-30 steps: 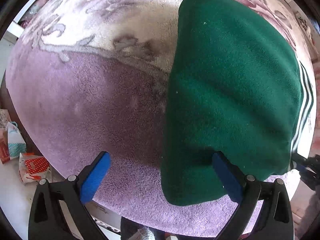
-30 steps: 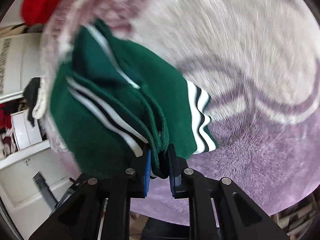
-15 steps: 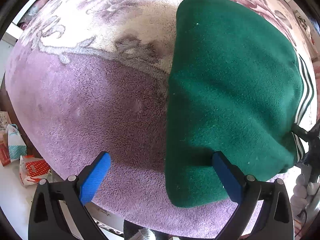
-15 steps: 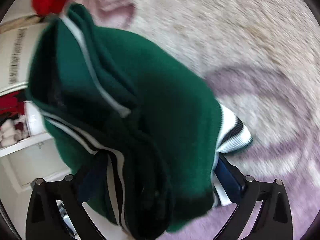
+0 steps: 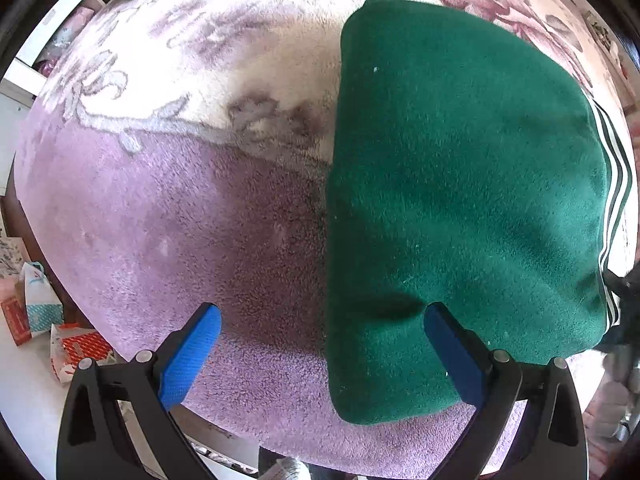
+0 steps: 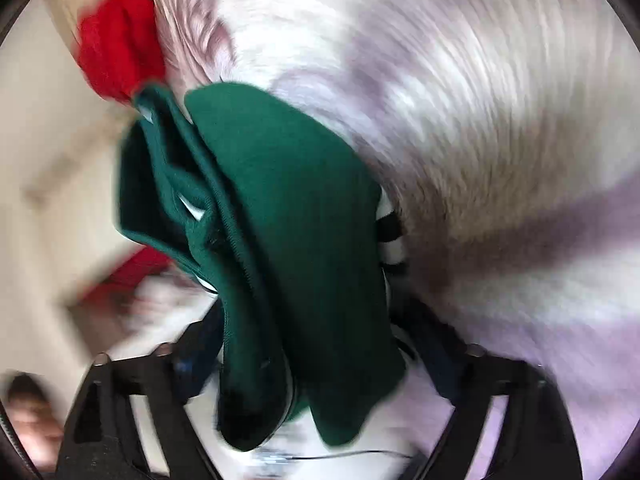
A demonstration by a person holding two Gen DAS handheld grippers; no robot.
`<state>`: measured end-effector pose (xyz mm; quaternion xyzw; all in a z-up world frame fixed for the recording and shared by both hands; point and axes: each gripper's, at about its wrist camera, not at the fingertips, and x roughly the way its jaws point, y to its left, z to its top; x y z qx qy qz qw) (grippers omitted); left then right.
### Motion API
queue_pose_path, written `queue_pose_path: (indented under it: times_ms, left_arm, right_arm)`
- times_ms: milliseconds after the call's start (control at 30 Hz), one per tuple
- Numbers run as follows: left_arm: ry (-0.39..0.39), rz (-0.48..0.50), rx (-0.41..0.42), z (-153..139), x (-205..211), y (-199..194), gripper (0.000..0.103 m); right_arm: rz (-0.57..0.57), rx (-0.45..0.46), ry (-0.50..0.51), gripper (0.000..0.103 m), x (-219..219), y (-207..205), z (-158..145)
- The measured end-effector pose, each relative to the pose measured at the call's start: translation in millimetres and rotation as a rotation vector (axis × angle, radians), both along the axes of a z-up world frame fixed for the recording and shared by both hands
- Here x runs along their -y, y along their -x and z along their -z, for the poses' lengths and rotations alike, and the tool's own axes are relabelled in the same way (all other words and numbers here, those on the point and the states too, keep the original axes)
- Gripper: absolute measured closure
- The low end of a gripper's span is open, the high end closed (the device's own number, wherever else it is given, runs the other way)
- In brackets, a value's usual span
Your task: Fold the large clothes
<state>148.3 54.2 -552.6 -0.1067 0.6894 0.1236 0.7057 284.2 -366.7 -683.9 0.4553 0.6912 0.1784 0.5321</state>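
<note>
**Folding a green fleece jacket on a plush blanket**

Hovering above the bed, the left gripper (image 5: 318, 346) points down with its blue pads spread wide, holding nothing. The jacket (image 5: 460, 200) lies folded on the purple and cream blanket (image 5: 160, 208), filling the left view from 12 to 5 o'clock, with striped trim at 3 o'clock; one pad sits over its near edge.

In the blurred right view, the right gripper (image 6: 316, 340) has just been opening, and the jacket's thick bundled end (image 6: 288, 240) hangs loosely between its wide jaws. A red cloth (image 6: 120, 52) lies at 10 o'clock.

The fleece looks soft, bulky and limp, likely to slump; a firm folded edge or corner seems the best hold.
</note>
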Motion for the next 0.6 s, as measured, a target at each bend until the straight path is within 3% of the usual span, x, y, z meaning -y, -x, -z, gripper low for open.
queue_pose_path:
  times_ms: [67, 100, 167, 233, 300, 367, 433, 467, 500, 567, 600]
  left_arm:
    - [0.001, -0.010, 0.005, -0.7, -1.1, -2.1, 0.000]
    - [0.005, -0.016, 0.007, -1.0, -4.1, -3.8, 0.000]
    - [0.009, -0.028, 0.012, -1.4, -6.1, -5.6, 0.000]
    - [0.019, -0.037, 0.017, -2.7, -8.8, -1.2, 0.000]
    - [0.018, -0.041, 0.021, -1.7, -8.4, 2.1, 0.000]
    - [0.015, -0.037, 0.024, 0.4, -8.4, 1.9, 0.000]
    - [0.013, -0.036, 0.026, 1.8, -9.5, 3.9, 0.000]
    - [0.017, -0.038, 0.033, 4.6, -11.0, 5.2, 0.000]
    - [0.017, -0.040, 0.039, 4.3, -11.6, 6.4, 0.000]
    - [0.023, -0.041, 0.051, 6.6, -15.6, 6.6, 0.000]
    - [0.025, -0.040, 0.052, 8.1, -17.2, 7.6, 0.000]
  right_arm:
    - [-0.155, 0.112, 0.268, 0.009, -7.9, -25.3, -44.5]
    - [-0.201, 0.168, 0.350, 0.009, -14.8, -37.8, -63.6]
    - [-0.251, 0.238, 0.375, 0.009, -32.8, -62.0, -82.9]
    - [-0.282, 0.285, 0.327, 0.008, -63.5, -89.6, -88.5]
    - [-0.362, 0.312, 0.375, 0.007, -95.7, -110.8, -74.0]
    - [-0.486, 0.280, 0.418, 0.003, -122.8, -129.2, -48.3]
    - [-0.525, 0.265, 0.433, 0.002, -145.3, -139.0, -32.0]
    - [-0.512, 0.250, 0.381, 0.004, -148.3, -140.2, -31.5]
    - [-0.476, 0.223, 0.291, 0.016, -144.5, -148.3, -33.2]
    - [-0.249, 0.116, -0.025, 0.036, -108.4, -149.3, -26.5]
    - [-0.160, 0.071, -0.105, 0.039, -95.1, -147.3, -21.0]
